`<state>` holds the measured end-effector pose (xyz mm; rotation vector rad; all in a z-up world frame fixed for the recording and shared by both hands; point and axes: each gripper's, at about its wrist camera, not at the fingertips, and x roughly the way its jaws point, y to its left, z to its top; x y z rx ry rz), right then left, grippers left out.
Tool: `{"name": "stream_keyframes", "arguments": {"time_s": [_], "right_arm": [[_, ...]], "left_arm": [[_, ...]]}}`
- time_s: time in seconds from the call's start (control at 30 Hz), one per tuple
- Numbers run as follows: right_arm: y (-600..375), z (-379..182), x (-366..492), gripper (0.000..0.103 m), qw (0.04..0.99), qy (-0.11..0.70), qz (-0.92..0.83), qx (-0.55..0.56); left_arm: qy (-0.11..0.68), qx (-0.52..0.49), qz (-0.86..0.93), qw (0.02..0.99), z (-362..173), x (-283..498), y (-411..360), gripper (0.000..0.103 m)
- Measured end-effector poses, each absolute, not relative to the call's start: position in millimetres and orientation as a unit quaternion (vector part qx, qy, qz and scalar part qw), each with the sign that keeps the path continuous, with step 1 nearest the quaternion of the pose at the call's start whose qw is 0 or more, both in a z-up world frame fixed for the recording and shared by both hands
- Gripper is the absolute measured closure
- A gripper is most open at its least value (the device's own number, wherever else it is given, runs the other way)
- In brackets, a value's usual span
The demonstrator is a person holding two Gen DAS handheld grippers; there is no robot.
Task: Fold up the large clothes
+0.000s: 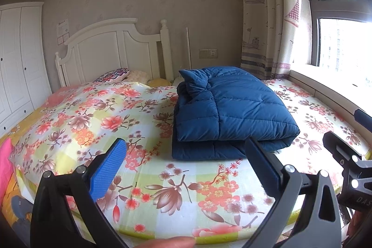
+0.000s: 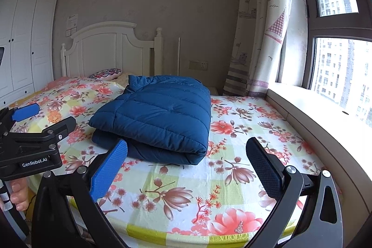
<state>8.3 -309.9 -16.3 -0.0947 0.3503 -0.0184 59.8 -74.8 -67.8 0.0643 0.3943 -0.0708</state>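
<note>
One blue quilted jacket (image 1: 230, 108) lies folded into a thick bundle on the bed (image 1: 104, 113), on the flowered sheet toward the window side, its collar end toward the white headboard (image 1: 111, 48). We hold our left gripper (image 1: 188, 166) and right gripper (image 2: 188, 166) wide apart and empty above the foot of the bed, near the jacket but clear of it.

Left tongs (image 2: 34, 129), body label: "GenRobot.AI" (white on black, seen from the right wrist)
Right tongs (image 1: 344, 155), body marking: "DAS" (cut off at the frame edge)
Wall paper (image 1: 63, 31): print unreadable
</note>
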Motion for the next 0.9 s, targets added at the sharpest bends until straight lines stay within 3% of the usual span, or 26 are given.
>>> {"name": "stream_keyframes", "arguments": {"time_s": [0.9], "right_arm": [[-304.6, -16.8, 9.0, 0.005, 0.983, 0.174, -0.006, -0.051]], "left_arm": [[0.196, 0.030, -0.034, 0.979, -68.0, 59.9, -72.0, 0.002]]}}
